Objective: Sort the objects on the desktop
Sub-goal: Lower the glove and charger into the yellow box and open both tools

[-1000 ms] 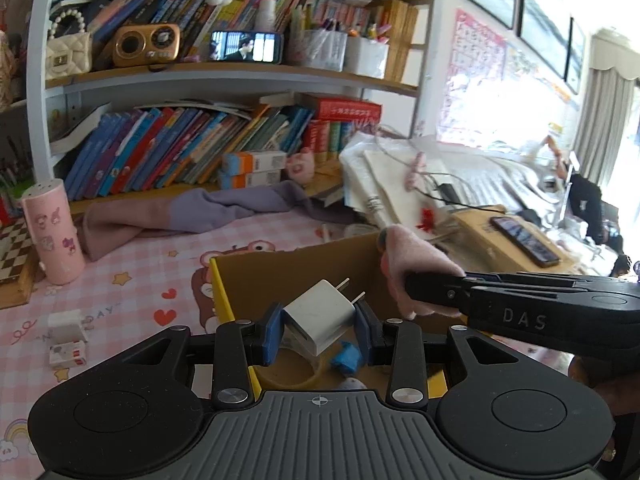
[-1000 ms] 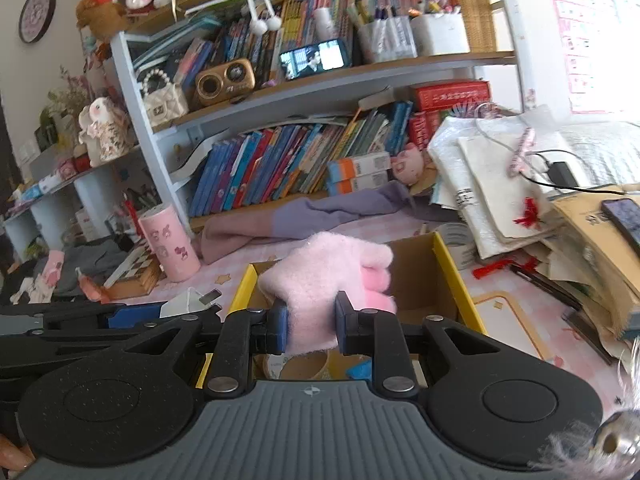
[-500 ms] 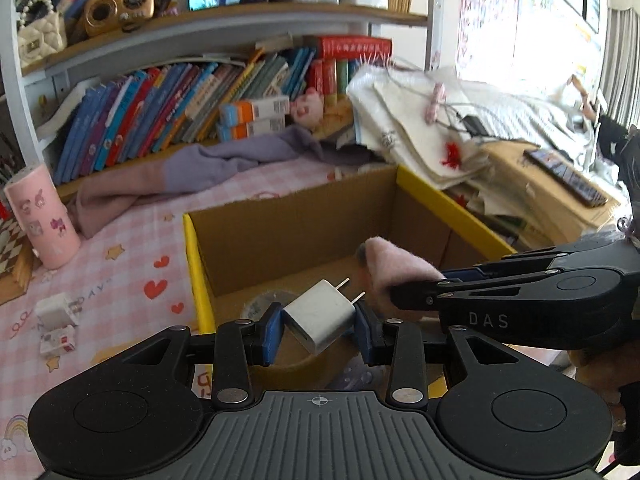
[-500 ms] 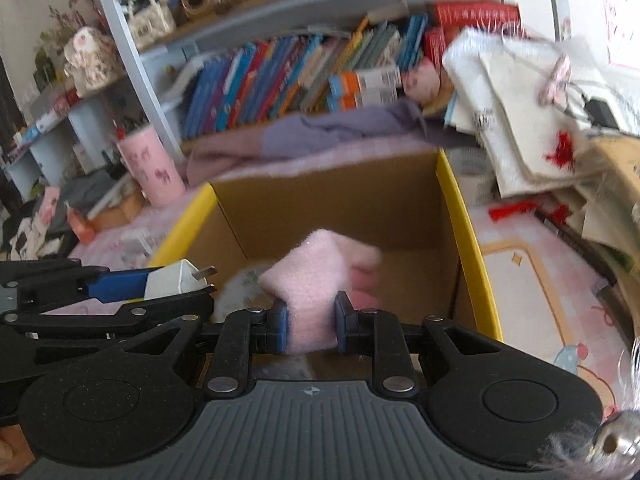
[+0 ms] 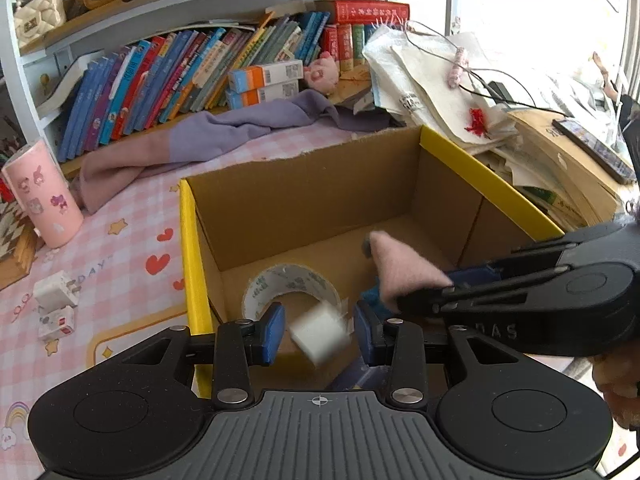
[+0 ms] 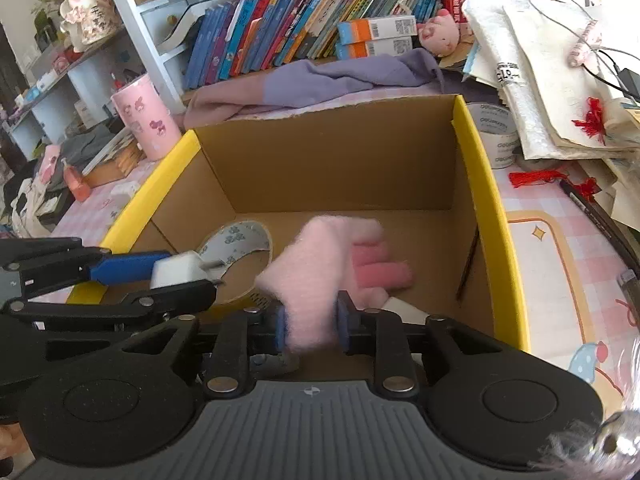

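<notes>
Left tool (image 5: 319, 330) apart, blurred white charger (image 5: 319, 333)

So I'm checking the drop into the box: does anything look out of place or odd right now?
Yes: the white charger hangs loose between the open jaws of the left gripper, tilted, blurred and touching neither pad, apparently falling into the cardboard box. The box's far rim is also ragged and torn.

the white charger (image 5: 319, 333) and pink glove (image 6: 320, 276) are smeared by blur; the tape roll (image 5: 291, 289) is partly hidden.
</notes>
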A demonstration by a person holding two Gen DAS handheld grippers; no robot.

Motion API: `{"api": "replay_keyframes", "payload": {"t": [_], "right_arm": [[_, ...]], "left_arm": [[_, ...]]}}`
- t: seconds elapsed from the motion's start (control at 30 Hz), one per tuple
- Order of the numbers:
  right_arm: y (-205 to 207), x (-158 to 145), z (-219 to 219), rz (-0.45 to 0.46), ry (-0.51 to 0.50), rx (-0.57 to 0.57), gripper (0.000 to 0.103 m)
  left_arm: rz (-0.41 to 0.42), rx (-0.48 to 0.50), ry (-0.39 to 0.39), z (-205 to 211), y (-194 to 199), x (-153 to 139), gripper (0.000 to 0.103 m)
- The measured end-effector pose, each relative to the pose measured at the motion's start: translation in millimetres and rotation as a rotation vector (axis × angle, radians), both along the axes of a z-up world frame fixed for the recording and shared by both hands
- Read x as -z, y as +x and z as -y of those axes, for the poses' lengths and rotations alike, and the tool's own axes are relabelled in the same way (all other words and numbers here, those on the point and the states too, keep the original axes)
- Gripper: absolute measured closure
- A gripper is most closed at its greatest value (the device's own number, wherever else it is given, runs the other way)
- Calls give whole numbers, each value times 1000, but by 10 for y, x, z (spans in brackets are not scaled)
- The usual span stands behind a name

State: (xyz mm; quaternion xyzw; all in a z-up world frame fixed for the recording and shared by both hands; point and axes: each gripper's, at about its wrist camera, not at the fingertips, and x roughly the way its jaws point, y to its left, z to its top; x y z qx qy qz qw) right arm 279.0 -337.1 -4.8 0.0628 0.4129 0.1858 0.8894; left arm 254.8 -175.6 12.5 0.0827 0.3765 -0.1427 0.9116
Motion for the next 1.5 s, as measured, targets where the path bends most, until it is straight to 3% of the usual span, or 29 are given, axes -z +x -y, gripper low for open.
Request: {"api": "replay_keyframes", "payload": {"t": [0.1, 0.2, 0.37, 0.47, 0.93, 1.5], "right_arm": [[8, 3, 2, -9, 14, -8, 74], [3, -20, 17, -5, 29, -5, 71], [-55, -101, 53, 29, 49, 11, 57], [-119, -151, 42, 56, 49, 20, 56], [-407, -302, -4, 145, 19, 82, 48], [-1082, -458, -247, 248, -84, 252, 41]], "left_arm": [[19, -11, 1, -5, -6, -41, 62], [49, -29, -1, -33, -31, -103, 51], [108, -62, -21, -111, -145, -226, 35], [134, -77, -24, -154, -234, -281, 27], [158, -105, -45, -354, -578, -304, 15], [154, -19, -104, -780, -933, -275, 11]]}}
